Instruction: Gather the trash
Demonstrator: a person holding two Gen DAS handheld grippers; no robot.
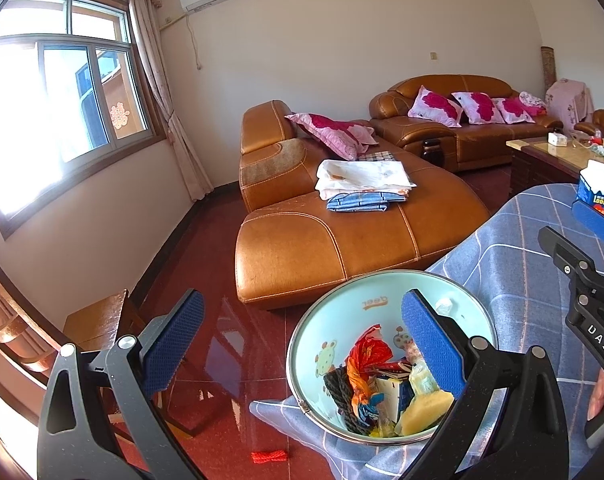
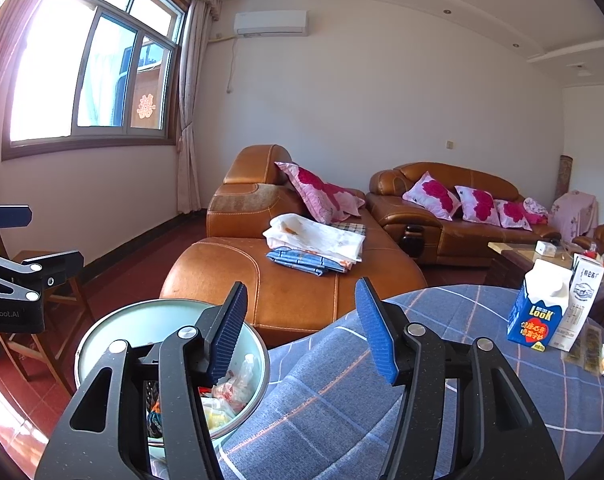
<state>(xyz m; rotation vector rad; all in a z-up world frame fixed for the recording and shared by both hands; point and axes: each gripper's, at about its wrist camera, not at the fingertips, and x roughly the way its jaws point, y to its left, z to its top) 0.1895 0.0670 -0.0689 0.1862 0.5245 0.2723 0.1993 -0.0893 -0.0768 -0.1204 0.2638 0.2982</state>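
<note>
Home living room: leather sofa [image 2: 302,280], floral cushions [image 2: 434,196].

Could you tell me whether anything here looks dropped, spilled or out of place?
Yes: a small red bundle of string lies on the red floor, below the bin, as if it missed. Loose wrappers also lie on the tablecloth beside the upright cartons.
</note>
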